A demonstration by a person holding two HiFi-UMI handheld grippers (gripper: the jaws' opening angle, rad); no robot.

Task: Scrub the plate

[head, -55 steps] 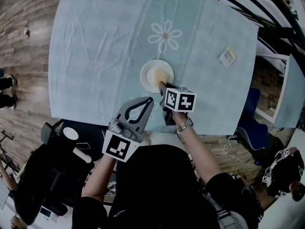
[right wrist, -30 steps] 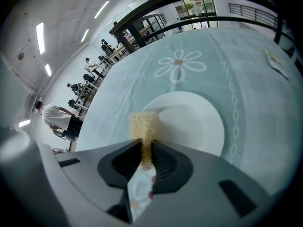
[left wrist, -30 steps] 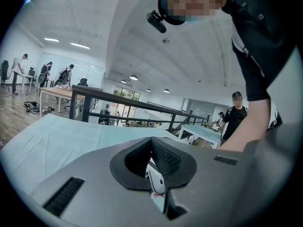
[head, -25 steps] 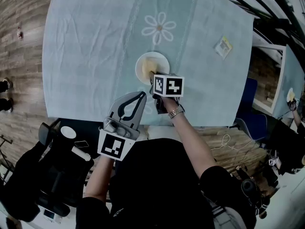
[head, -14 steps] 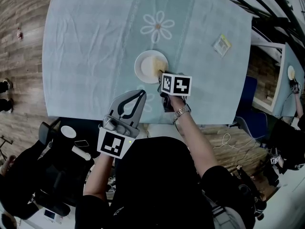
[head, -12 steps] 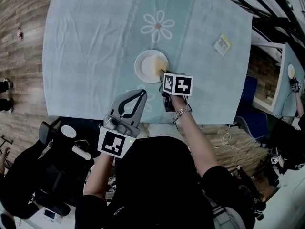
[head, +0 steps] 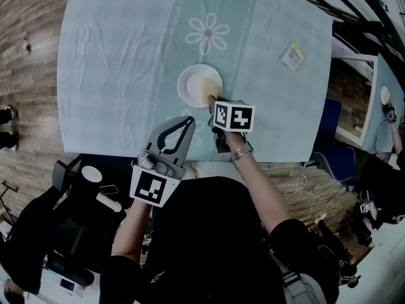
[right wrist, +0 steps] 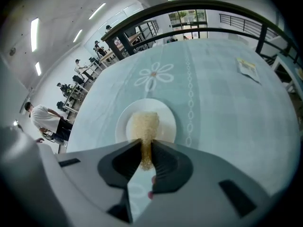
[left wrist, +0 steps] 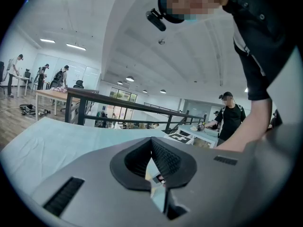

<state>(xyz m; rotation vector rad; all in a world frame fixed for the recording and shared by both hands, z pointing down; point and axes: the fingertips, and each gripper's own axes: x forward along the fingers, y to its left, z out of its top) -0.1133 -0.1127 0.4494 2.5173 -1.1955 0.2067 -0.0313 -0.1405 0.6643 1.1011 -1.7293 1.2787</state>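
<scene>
A white plate (head: 190, 81) sits on the pale blue tablecloth (head: 114, 62), just below a printed daisy. My right gripper (head: 212, 101) reaches in over the plate's near right rim, shut on a yellow scrubbing sponge (head: 206, 87). In the right gripper view the sponge (right wrist: 144, 126) runs from between the jaws of my right gripper (right wrist: 147, 149) onto the middle of the plate (right wrist: 166, 116). My left gripper (head: 188, 121) hovers over the table's near edge, apart from the plate, shut with nothing in it. In its own view, the left gripper (left wrist: 152, 142) has its jaw tips meeting.
A small packet (head: 292, 57) lies at the table's far right, also in the right gripper view (right wrist: 247, 67). A dark chair with a white cup (head: 93, 175) stands at the near left. A blue chair (head: 329, 126) is beside the table's right edge. People stand in the background.
My right gripper has slid the sponge across the plate, from its middle toward the near right rim. The left gripper has barely moved.
</scene>
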